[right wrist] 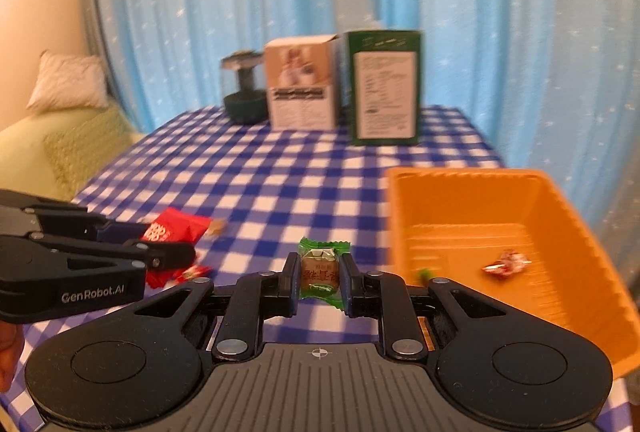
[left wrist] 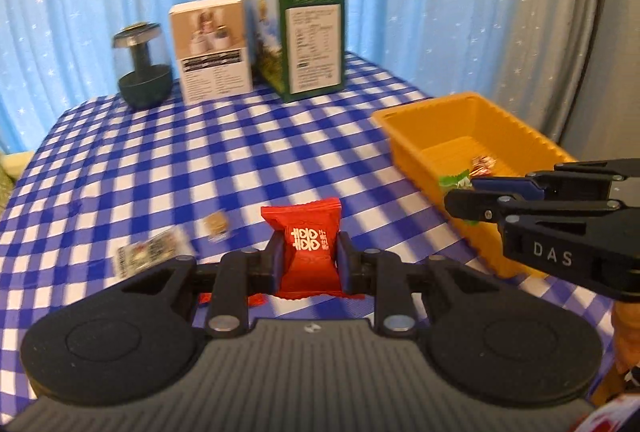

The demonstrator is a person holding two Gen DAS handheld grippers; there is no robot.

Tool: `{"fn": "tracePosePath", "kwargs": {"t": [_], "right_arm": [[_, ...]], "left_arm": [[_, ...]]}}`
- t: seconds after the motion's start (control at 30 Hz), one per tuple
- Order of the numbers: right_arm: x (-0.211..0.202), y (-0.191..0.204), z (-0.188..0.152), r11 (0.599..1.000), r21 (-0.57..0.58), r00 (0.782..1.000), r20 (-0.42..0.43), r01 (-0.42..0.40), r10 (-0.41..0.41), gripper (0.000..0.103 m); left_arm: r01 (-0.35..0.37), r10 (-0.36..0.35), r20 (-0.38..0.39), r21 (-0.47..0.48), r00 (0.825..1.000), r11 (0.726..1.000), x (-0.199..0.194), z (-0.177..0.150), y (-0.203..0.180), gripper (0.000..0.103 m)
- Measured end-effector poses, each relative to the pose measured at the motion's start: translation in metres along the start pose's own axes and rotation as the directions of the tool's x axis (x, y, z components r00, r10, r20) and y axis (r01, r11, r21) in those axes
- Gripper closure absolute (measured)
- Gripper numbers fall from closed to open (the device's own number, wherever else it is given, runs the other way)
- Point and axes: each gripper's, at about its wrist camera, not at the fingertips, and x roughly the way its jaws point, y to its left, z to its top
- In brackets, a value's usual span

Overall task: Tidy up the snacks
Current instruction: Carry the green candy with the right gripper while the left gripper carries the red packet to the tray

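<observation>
I can't read the print on the white box (left wrist: 211, 52) or the green box (left wrist: 316, 44); it's too blurred. Two small wrappers on the checked cloth (left wrist: 120, 160) smear into shapes I can't name. My right gripper (left wrist: 460, 198) covers part of the orange tray (left wrist: 472, 120), and the picture's edge cuts off the tray's near corner in the right wrist view.

The right gripper (right wrist: 319, 278) pinches a green candy (right wrist: 320, 272) above the checked table (right wrist: 280, 184), just beside the orange tray (right wrist: 568, 232). The left gripper (right wrist: 176, 244) grips a red packet (right wrist: 176, 230).
</observation>
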Motion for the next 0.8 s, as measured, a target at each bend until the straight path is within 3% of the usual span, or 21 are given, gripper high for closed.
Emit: {"fn": "tracePosePath", "kwargs": {"t": [0.33, 0.8], "right_arm": [[-0.036, -0.071, 0.015, 0.985, 0.111, 0.989, 0.042, 0.135, -0.14, 0.083], [-0.046, -0.136, 0.006, 0.957, 0.214, 0.98, -0.019, 0.196, -0.197, 0.082]], "left_arm": [[0.1, -0.101, 0.02, 0.028, 0.995, 0.995, 0.011, 0.026, -0.057, 0.079], [0.183, -0.183, -0.005, 0.059, 0.983, 0.981, 0.037, 0.04, -0.109, 0.079]]}}
